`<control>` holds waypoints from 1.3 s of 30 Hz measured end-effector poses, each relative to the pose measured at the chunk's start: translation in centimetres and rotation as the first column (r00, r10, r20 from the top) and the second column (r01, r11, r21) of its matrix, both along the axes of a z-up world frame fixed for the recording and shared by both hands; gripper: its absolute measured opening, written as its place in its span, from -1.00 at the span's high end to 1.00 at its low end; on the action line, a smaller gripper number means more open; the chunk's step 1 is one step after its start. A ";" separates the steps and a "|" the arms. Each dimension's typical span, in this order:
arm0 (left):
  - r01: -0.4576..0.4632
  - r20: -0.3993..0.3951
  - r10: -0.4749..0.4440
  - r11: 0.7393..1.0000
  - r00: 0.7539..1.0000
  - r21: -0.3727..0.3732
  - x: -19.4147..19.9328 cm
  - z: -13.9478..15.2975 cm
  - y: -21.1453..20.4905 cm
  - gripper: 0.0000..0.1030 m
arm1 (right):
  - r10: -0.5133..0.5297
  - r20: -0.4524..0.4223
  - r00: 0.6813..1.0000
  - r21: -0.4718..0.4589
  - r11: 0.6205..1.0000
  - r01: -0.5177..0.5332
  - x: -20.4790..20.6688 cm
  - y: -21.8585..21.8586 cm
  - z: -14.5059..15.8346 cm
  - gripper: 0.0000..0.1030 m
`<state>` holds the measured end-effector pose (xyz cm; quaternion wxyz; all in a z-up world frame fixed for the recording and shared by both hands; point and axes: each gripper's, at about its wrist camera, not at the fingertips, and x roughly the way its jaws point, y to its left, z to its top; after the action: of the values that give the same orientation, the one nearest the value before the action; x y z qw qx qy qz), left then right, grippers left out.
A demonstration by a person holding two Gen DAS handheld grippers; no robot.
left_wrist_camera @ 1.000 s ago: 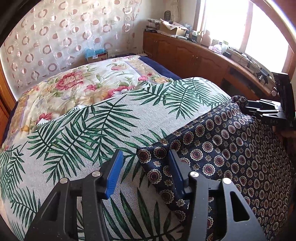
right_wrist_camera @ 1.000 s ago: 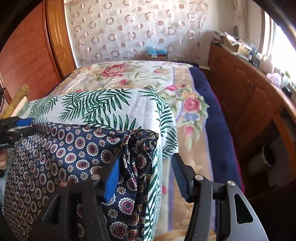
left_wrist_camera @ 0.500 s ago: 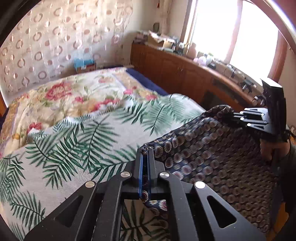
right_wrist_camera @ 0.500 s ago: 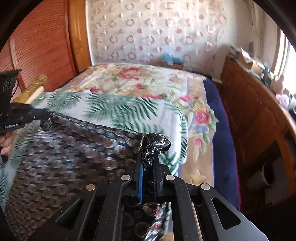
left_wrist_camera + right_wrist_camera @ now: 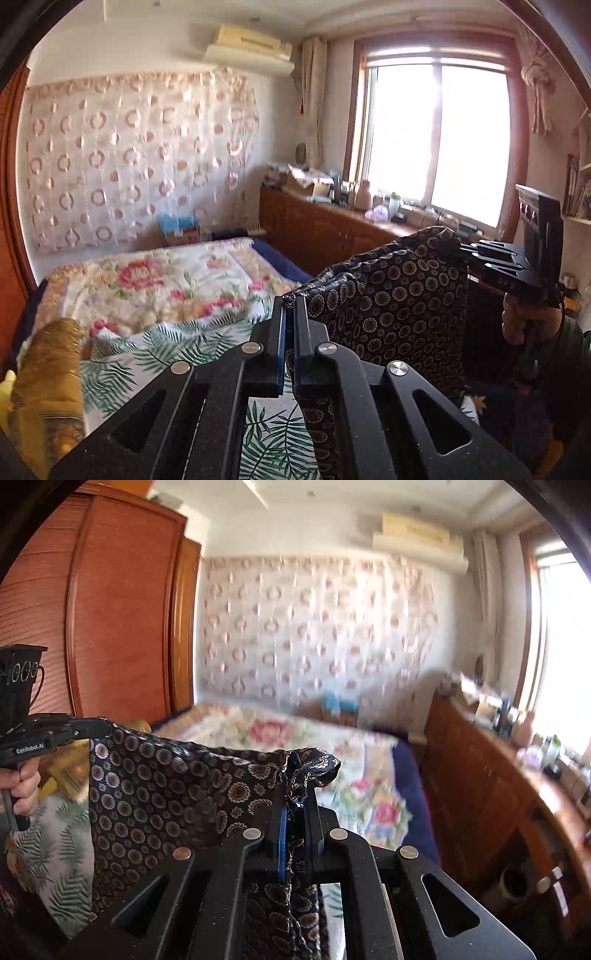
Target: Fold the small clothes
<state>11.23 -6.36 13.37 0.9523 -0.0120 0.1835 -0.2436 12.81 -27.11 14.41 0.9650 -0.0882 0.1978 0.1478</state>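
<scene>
1. The left gripper (image 5: 290,314) is clenched on one upper corner of the dark patterned cloth (image 5: 391,306), with a thin fold of fabric pinched between its blue-lined fingers (image 5: 282,332). The right gripper (image 5: 297,794) is clamped on the opposite upper corner, where a small bunch of fabric sticks out above its tips.
2. A bed (image 5: 155,280) is seen below and beyond both grippers, covered by a floral quilt (image 5: 280,734) at the far end and by a palm-leaf sheet (image 5: 177,343) nearer the cameras.
3. The cloth is held up in the air between the two grippers, clear of the bed along its top edge; its top edge is stretched roughly level from one gripper to the other, and the rest hangs down. Whether its lower edge touches the sheet cannot be told.
4. A wooden wardrobe (image 5: 122,609) is seen at the left of the right wrist view, and a low wooden cabinet (image 5: 314,229) crowded with small items runs under the bright window (image 5: 439,140).
5. A circle-patterned curtain (image 5: 129,155) is hung on the far wall, under an air conditioner (image 5: 251,48).
6. A golden bundle (image 5: 48,384) is seen at the left edge of the left wrist view, beside the sheet.
7. A hand (image 5: 24,786) is wrapped around the handle of the left gripper, and another hand (image 5: 524,321) around the handle of the right.
</scene>
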 end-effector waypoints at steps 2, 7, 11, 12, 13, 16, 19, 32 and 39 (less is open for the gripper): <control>-0.014 0.040 0.015 1.000 0.999 -0.011 -2.2 1.9 1.1 0.93 | 0.009 0.047 0.999 0.012 1.000 -0.010 -2.3 0.4 1.9 0.87; -0.022 0.142 0.025 1.000 0.990 -0.023 -7.0 6.6 3.6 0.93 | -0.001 0.164 0.986 0.051 0.999 -0.007 -8.0 1.4 6.5 0.87; -0.047 0.211 0.053 0.998 0.976 -0.033 -9.2 9.3 5.5 0.93 | 0.018 0.252 0.968 0.079 0.996 -0.039 -12.3 3.0 10.0 0.87; -0.052 0.230 0.060 0.998 0.971 -0.040 -9.9 10.0 6.1 0.93 | 0.026 0.267 0.963 0.078 0.996 -0.049 -13.0 3.5 10.7 0.87; -0.054 0.236 0.063 0.998 0.970 -0.045 -10.2 10.4 6.5 0.93 | 0.040 0.275 0.961 0.078 0.995 -0.064 -13.6 3.9 11.2 0.87; -0.044 0.238 0.066 0.994 0.969 -0.100 -10.7 11.6 8.4 0.93 | 0.086 0.297 0.951 0.071 0.991 -0.112 -15.6 5.1 12.5 0.87; -0.082 0.245 0.103 0.992 0.964 -0.093 -10.7 11.6 9.6 0.93 | 0.124 0.304 0.944 0.096 0.982 -0.160 -16.2 5.5 13.2 0.87; -0.306 -0.169 0.309 0.951 0.936 0.043 6.2 -7.8 14.1 0.80 | 0.141 -0.074 0.987 0.011 0.990 -0.141 2.5 5.5 2.9 0.80; -0.299 -0.282 0.310 0.951 0.908 0.081 6.4 -14.1 14.8 -0.09 | 0.040 -0.332 0.942 -0.092 0.993 -0.074 9.7 4.8 -5.2 0.41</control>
<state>17.61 8.41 -0.69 0.9411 -0.0591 0.3220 -0.0842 22.51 -22.36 9.16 0.9077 -0.1179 0.3612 0.1779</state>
